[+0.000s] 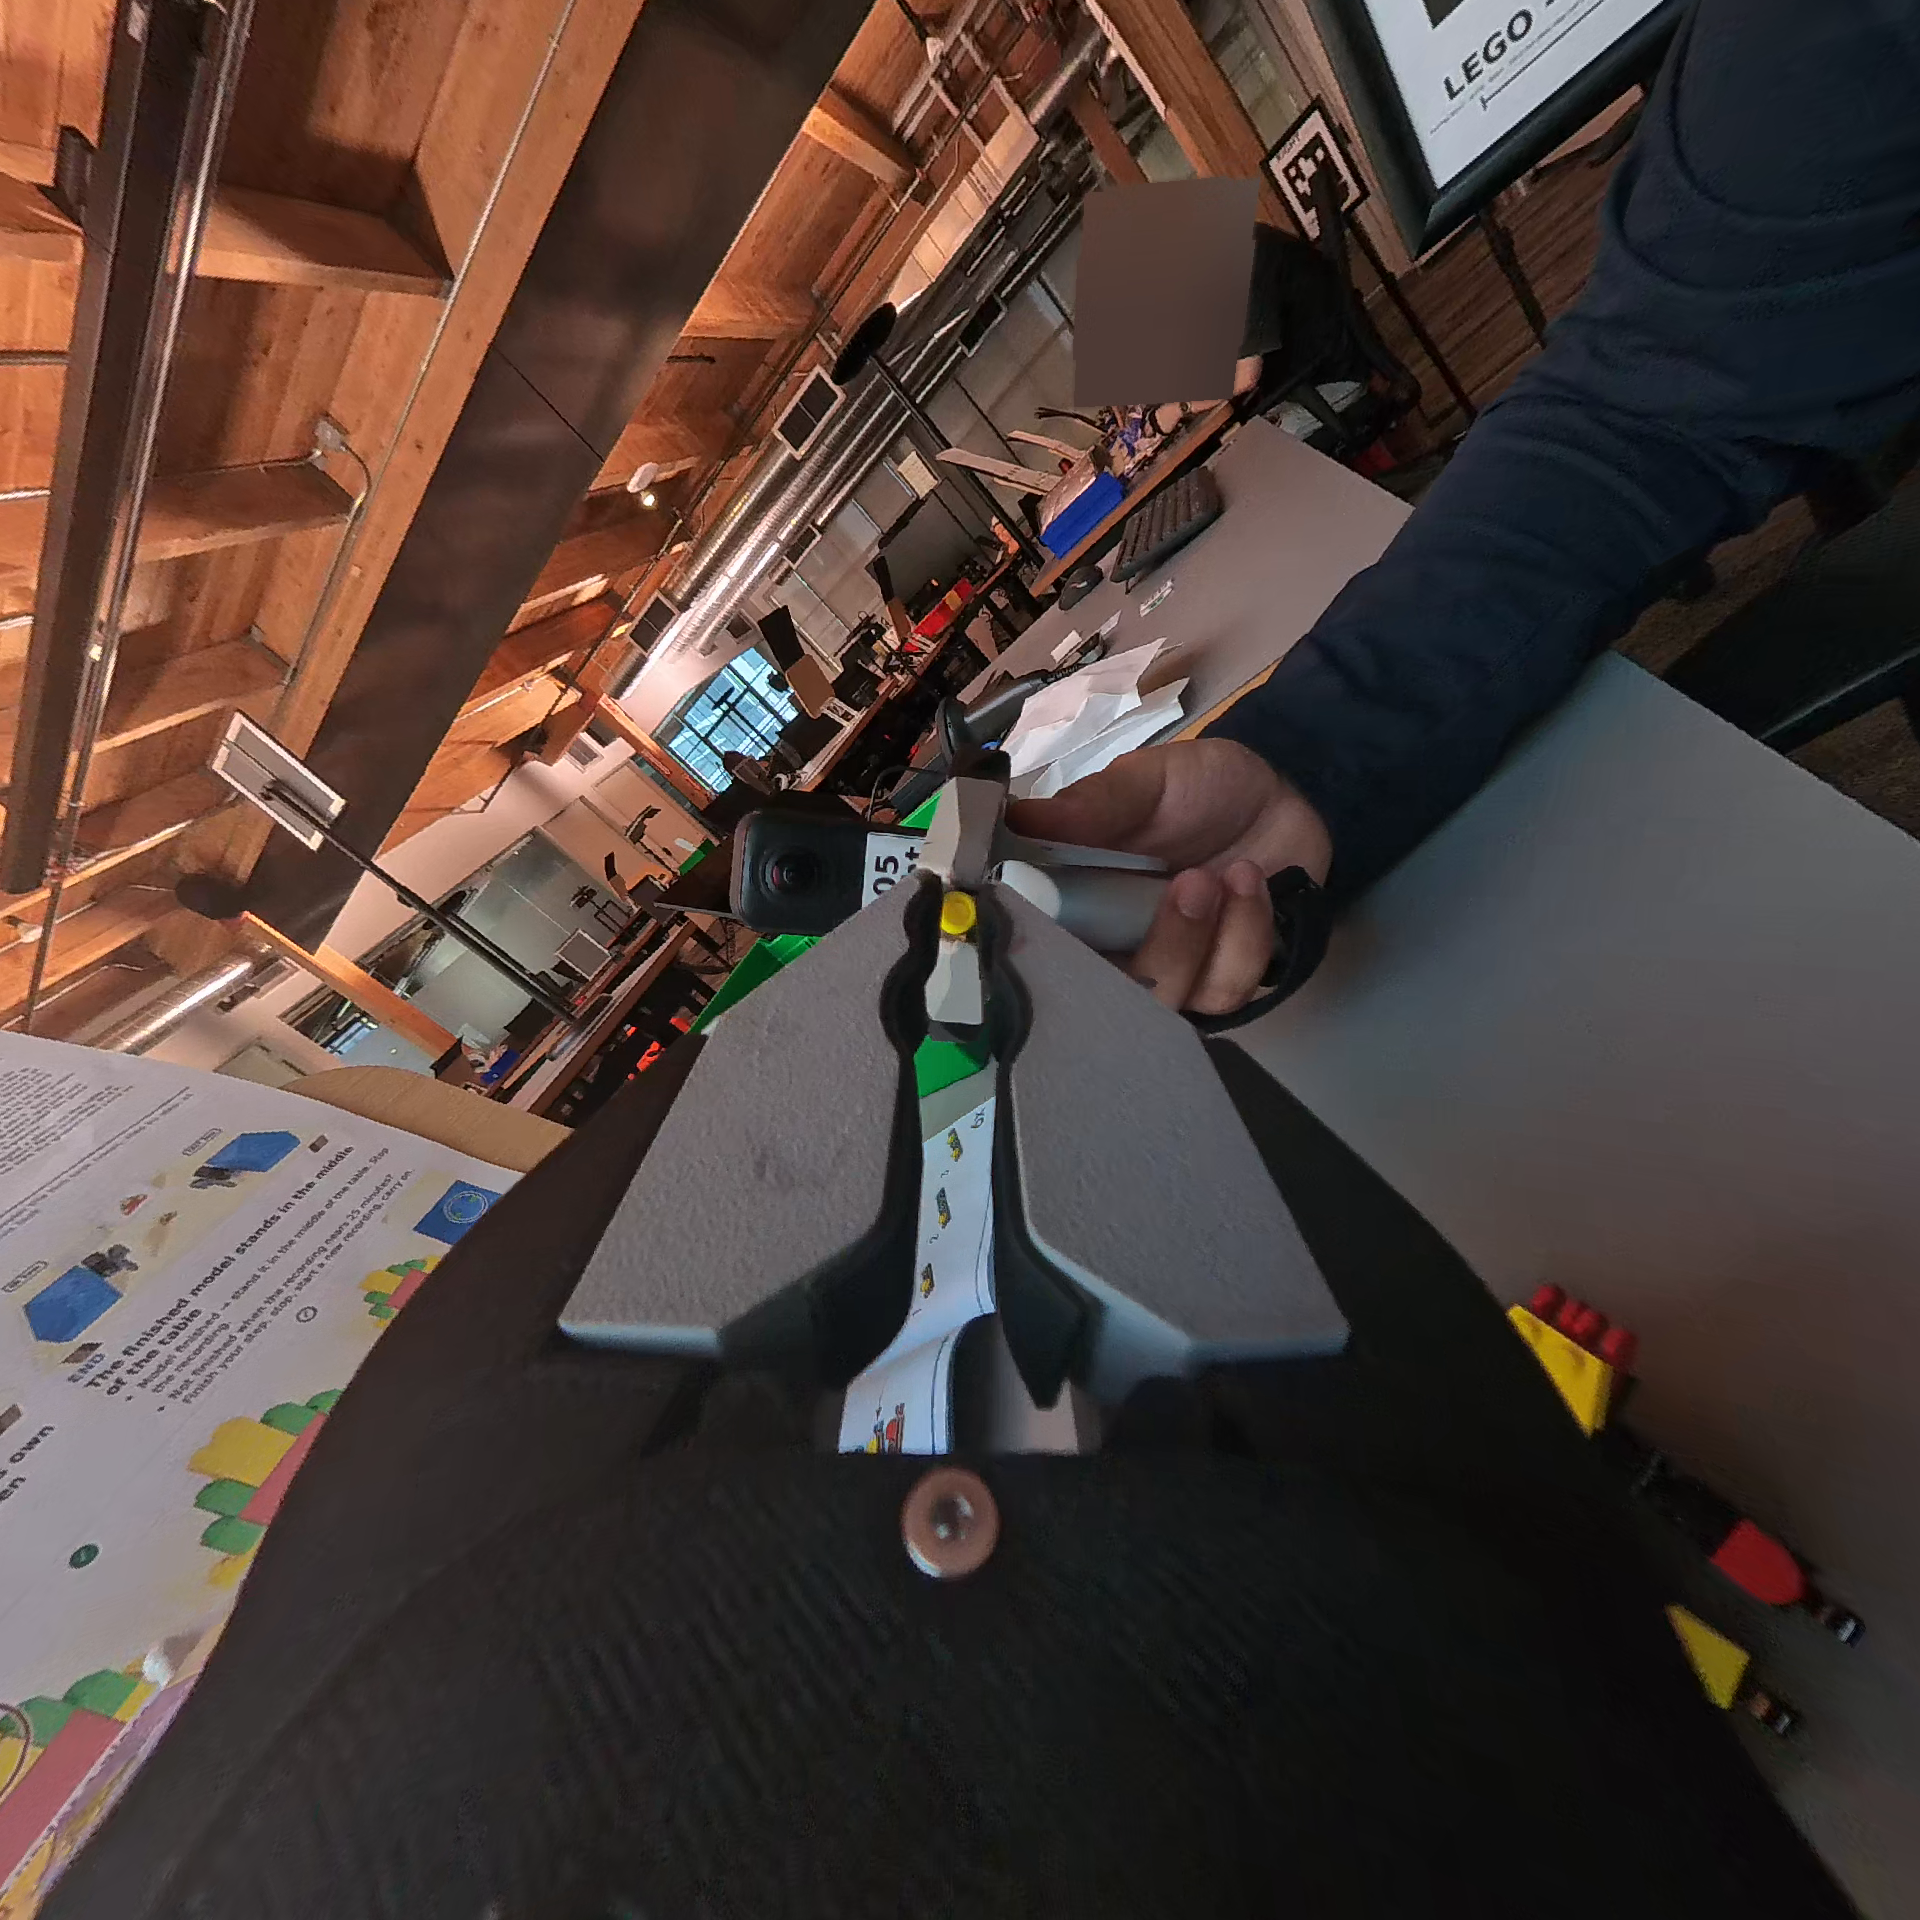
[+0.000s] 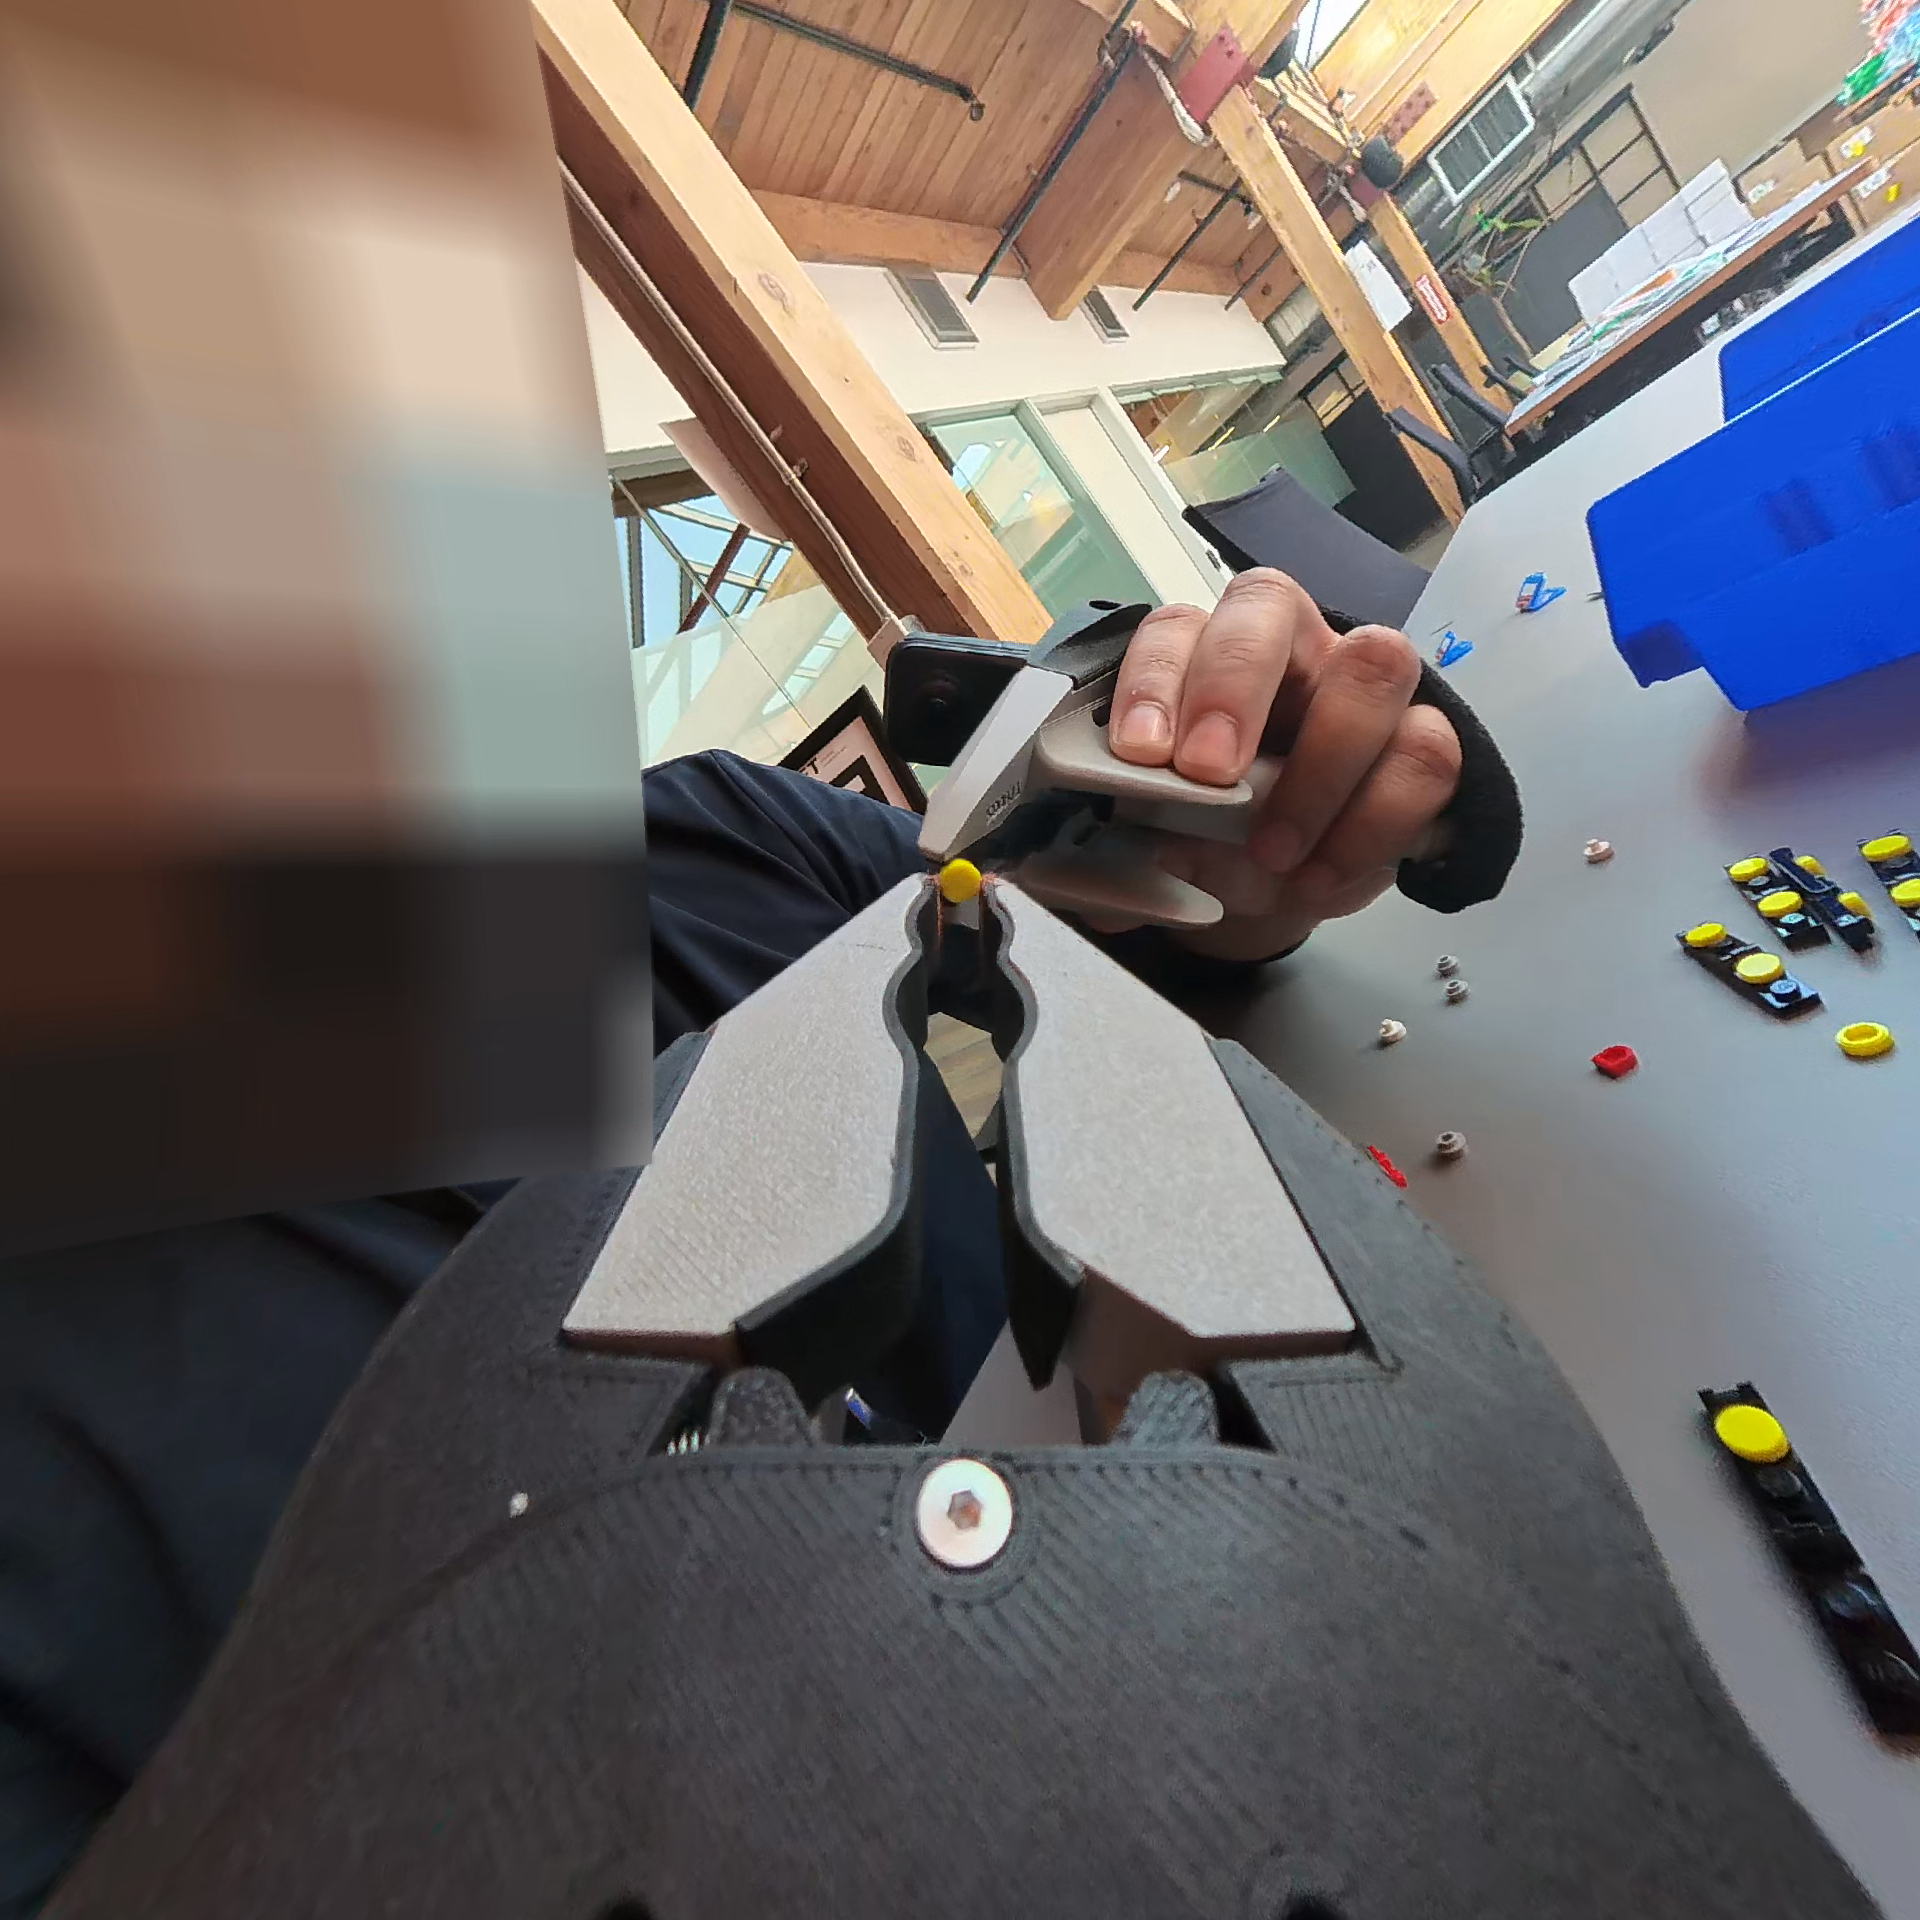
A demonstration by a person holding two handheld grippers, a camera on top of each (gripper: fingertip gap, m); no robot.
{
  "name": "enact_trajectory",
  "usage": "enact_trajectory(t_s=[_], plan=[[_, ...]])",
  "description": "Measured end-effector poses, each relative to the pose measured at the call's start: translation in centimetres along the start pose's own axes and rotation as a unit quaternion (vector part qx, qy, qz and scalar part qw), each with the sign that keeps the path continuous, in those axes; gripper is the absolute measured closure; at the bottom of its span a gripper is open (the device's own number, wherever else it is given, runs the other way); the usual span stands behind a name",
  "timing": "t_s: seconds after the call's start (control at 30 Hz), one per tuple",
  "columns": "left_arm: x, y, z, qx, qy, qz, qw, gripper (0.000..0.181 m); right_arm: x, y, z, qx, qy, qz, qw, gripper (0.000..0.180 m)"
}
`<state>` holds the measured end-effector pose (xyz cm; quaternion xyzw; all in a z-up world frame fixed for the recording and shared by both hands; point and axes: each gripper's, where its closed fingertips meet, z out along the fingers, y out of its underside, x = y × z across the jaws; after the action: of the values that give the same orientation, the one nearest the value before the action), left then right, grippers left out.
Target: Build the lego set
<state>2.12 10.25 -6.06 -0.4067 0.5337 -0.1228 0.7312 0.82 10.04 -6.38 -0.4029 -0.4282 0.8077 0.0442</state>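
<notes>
A small yellow round lego piece (image 1: 954, 914) sits at the tips of my left gripper (image 1: 954, 912), whose jaws stand nearly together around it, above the grey table (image 1: 1558, 1091). The right gripper's fingers (image 1: 966, 831) meet it from the far side, one above and one below. In the right wrist view the same yellow piece (image 2: 958, 879) sits at my right gripper's tips (image 2: 958, 885), jaws nearly closed on it. The left gripper's fingers (image 2: 987, 758), held by a hand (image 2: 1299, 758), touch it from beyond.
A printed instruction sheet (image 1: 156, 1299) lies at the left. Yellow and red bricks (image 1: 1569, 1351) lie at the right table edge. A blue bin (image 2: 1787, 551), black plates with yellow round tiles (image 2: 1756, 966), a loose yellow ring (image 2: 1863, 1039) and small grey studs (image 2: 1455, 987) lie on the table (image 2: 1558, 1195). Left and right tips are no more than a few centimetres apart.
</notes>
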Motion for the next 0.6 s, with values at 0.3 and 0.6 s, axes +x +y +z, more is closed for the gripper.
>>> enact_trajectory(t_s=[0.3,0.6], plan=[[0.07,-0.29,0.0,0.006,0.001,-0.002,1.0,0.177,-0.28,-0.01,0.13,0.002,-0.013,0.01,1.0,0.176],[0.04,-0.12,0.04,0.002,0.0,0.0,1.0,0.177,-0.16,-0.13,0.09,0.005,-0.004,0.008,1.0,0.176]])
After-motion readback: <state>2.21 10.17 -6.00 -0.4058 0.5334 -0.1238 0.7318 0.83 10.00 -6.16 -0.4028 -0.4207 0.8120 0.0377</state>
